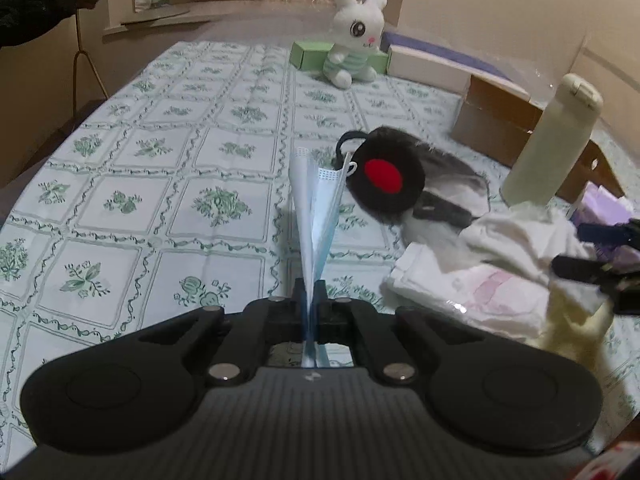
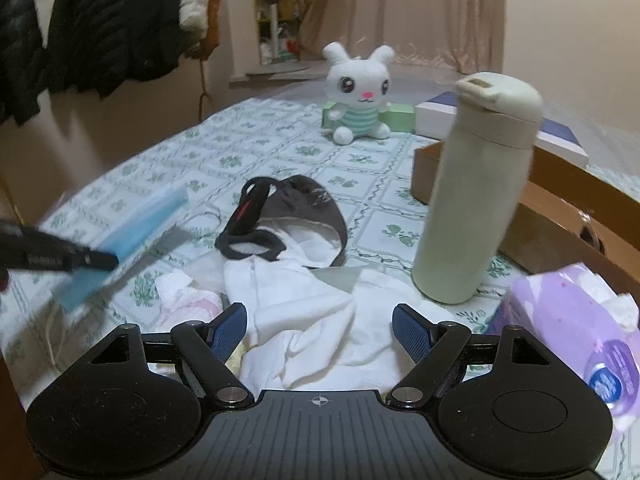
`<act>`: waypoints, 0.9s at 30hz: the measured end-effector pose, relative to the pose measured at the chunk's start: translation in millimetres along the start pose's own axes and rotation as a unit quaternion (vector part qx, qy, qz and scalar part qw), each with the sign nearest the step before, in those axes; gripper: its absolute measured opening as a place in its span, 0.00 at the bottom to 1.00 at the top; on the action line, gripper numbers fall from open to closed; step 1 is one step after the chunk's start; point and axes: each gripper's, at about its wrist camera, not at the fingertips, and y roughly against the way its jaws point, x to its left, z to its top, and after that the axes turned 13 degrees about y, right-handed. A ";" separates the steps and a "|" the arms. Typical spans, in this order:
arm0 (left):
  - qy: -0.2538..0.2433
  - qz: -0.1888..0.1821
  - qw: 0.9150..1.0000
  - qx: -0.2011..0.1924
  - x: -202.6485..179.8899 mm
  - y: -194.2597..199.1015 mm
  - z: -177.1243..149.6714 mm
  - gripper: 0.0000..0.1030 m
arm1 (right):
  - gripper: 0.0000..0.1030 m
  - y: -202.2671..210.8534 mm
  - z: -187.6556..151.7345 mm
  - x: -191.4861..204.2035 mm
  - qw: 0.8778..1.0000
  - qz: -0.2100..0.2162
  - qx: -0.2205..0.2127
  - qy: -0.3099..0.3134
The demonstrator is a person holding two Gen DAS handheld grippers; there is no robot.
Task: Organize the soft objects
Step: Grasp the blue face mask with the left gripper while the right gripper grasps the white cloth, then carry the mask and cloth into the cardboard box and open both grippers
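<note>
I am pinching the blue face mask (image 1: 316, 216) in the closed left gripper (image 1: 309, 292) above the desk (image 1: 160, 152), right gripper (image 2: 320, 330) gaping empty over the white cloth (image 2: 304, 320), the dark earmuffs (image 2: 280, 208) and plush rabbit (image 2: 358, 96) beyond waiting unsorted: early going, I judge.

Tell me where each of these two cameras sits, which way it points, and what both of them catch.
Left wrist: sits on the left gripper, looks along its fingers shut on a blue face mask, across the tablecloth toward the plush rabbit.
Right wrist: sits on the right gripper, open over a white cloth, facing the same way.
Shared: rabbit, mask, cream bottle, dark earmuffs, and each view shows the other gripper.
</note>
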 end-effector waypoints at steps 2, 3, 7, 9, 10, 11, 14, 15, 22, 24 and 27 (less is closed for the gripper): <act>-0.002 -0.004 1.000 -0.005 -3.8 4.0 1.4 0.01 | 0.66 -5.8 0.1 4.2 1.000 0.001 0.009 0.012; -0.003 -0.006 1.000 -0.007 -5.9 5.9 2.0 0.01 | 0.57 -7.7 0.1 5.9 1.000 -0.001 0.013 0.016; -0.010 -0.016 1.000 -0.009 -14.6 10.6 2.7 0.01 | 0.18 -7.5 -2.6 10.0 1.000 -0.003 0.019 0.025; -0.013 -0.021 1.000 -0.009 -18.6 12.5 1.8 0.01 | 0.08 -4.3 -3.5 9.2 1.000 -0.005 0.020 0.021; -0.015 -0.023 1.000 -0.010 -20.6 14.0 1.0 0.01 | 0.07 -1.6 -3.6 8.4 1.000 -0.007 0.018 0.016; -0.016 -0.026 0.999 -0.011 -23.0 16.0 0.4 0.01 | 0.07 2.3 -3.7 6.9 1.000 -0.007 0.014 0.010; -0.020 -0.034 0.999 -0.015 -30.3 24.5 -0.3 0.01 | 0.06 18.1 -0.7 3.4 1.000 -0.011 -0.004 -0.002; -0.021 -0.038 0.999 -0.017 -33.6 28.6 -0.7 0.01 | 0.06 25.0 0.9 2.9 1.000 -0.010 -0.012 -0.006; -0.032 -0.063 0.997 -0.028 -59.8 59.5 -7.5 0.01 | 0.06 74.3 3.6 1.6 0.998 -0.017 -0.048 -0.027; -0.036 -0.073 0.996 -0.029 -69.5 69.5 -12.2 0.01 | 0.06 90.3 -0.3 -1.4 0.998 -0.024 -0.053 -0.036; -0.042 -0.086 0.995 -0.029 -86.2 83.0 -20.8 0.01 | 0.06 114.4 -7.2 -6.6 0.997 -0.034 -0.057 -0.050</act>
